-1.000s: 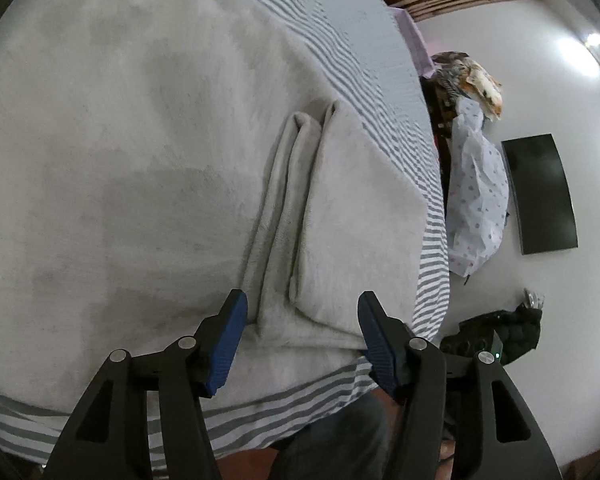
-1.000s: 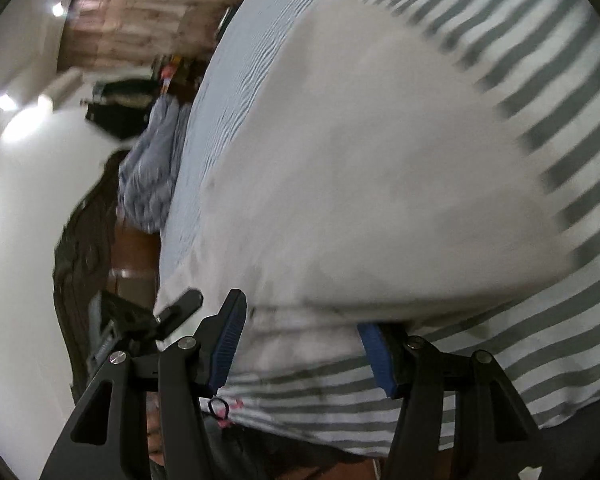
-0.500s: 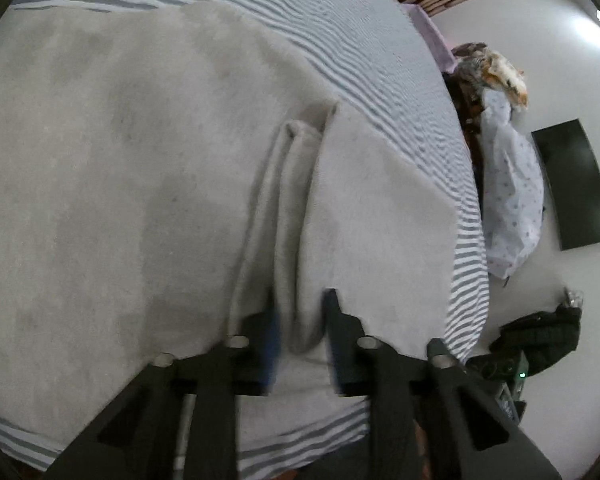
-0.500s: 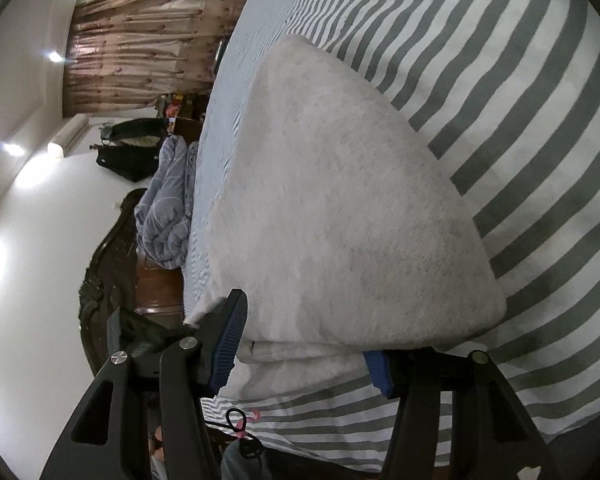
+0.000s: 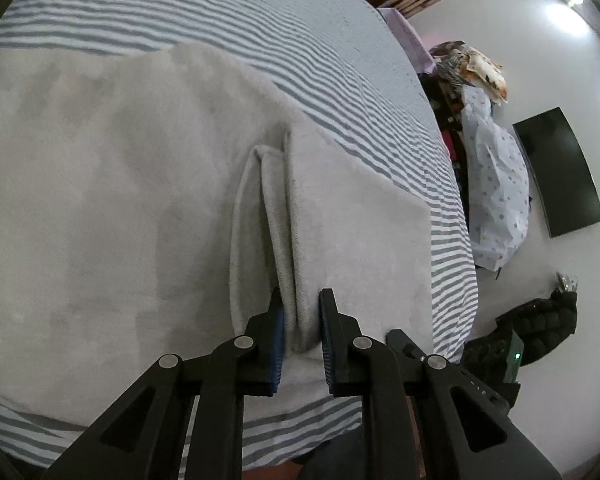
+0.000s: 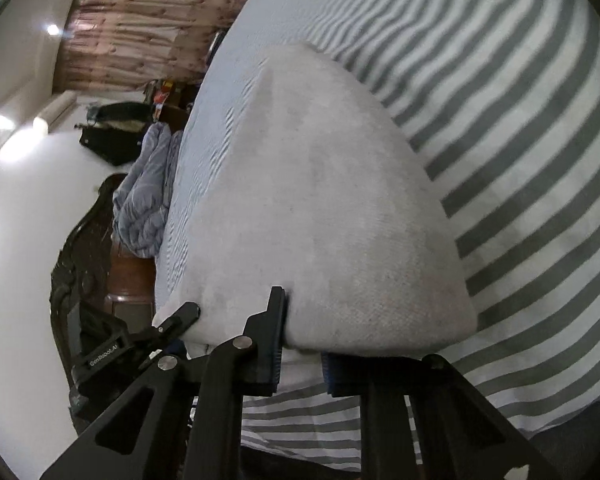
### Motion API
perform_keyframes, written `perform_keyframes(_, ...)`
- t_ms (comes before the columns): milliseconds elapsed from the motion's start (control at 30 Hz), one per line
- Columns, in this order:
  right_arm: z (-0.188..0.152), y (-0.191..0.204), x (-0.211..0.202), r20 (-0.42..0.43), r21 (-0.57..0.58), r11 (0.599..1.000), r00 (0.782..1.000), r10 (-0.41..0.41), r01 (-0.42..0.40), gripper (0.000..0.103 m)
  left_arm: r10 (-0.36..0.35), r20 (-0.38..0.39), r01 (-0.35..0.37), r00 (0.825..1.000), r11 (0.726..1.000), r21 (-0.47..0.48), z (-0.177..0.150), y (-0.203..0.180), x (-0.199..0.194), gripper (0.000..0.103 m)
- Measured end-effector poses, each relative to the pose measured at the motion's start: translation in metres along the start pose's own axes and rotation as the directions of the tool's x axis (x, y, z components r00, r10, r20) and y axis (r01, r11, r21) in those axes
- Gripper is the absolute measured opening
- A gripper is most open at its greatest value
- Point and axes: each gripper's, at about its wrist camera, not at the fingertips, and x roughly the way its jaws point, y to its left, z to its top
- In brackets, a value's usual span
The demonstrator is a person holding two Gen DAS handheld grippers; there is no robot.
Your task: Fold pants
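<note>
Lying on the striped bed (image 5: 340, 40), the pants (image 5: 120, 180) are pinched by both tools: left tool (image 5: 301, 320) on a fold, right tool (image 6: 302, 344), jaws just closed, on an edge.

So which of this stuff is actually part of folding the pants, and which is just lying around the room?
Part of the job:
- light grey pants, spread on the striped bed sheet
- left gripper, pinching a fold of them
- right gripper, clamped on their near edge

Just lying about:
- dark wall screen
- black jacket
- blue quilt
</note>
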Motion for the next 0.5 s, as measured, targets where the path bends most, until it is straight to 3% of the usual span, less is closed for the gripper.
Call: perform_keyframes(500, -0.025, 0.05, 0.052, -0.143, -0.159, 0.987, 0.988, -0.051, 0.028, 0.013, 0.105, 0.061, -0.107, 0.993, 0.994, 0.031, -0.001, 0.042, -0.037, 0.017)
